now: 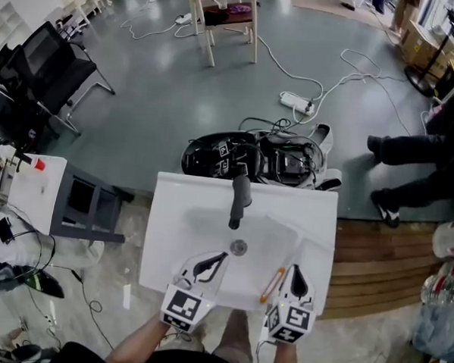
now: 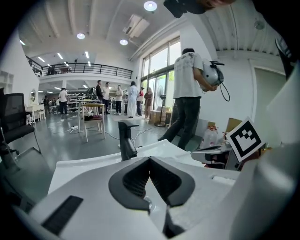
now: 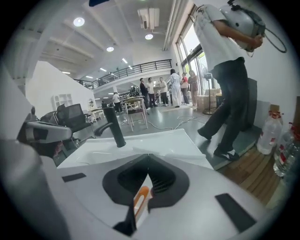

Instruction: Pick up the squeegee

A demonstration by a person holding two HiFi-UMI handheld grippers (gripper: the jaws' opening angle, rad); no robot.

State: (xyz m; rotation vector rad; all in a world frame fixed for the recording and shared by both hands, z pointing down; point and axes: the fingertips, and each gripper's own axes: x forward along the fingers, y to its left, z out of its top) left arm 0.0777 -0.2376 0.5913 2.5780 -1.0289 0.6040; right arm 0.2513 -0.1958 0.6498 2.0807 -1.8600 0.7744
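**Head view.** A white sink (image 1: 172, 212) with a black faucet (image 1: 240, 200) and a round drain (image 1: 239, 247) fills the centre. The left gripper (image 1: 211, 266) and right gripper (image 1: 296, 279) sit side by side over the near rim, both pointing toward the faucet. The squeegee (image 1: 272, 284), of which an orange handle shows, lies slantwise on the near rim just beside the right gripper, on the side facing the left gripper. Cables and a chair (image 1: 224, 17) occupy the grey floor beyond.

**Left gripper view.** The jaws of the left gripper (image 2: 150, 161) are together, their tips meeting with nothing between them. The faucet (image 2: 126, 140) stands ahead on the sink (image 2: 93, 164). The marker cube (image 2: 244, 138) of the other gripper shows at the right. A standing person (image 2: 187, 93) is behind.

**Right gripper view.** The jaws of the right gripper (image 3: 149, 159) meet at their tips. The orange squeegee (image 3: 140, 199) handle shows through the opening below the tips, low and slightly left, not clamped. The faucet (image 3: 114, 127) rises left of centre on the sink (image 3: 154, 140). A person (image 3: 229, 70) stands at the right, near a bottle (image 3: 267, 133)
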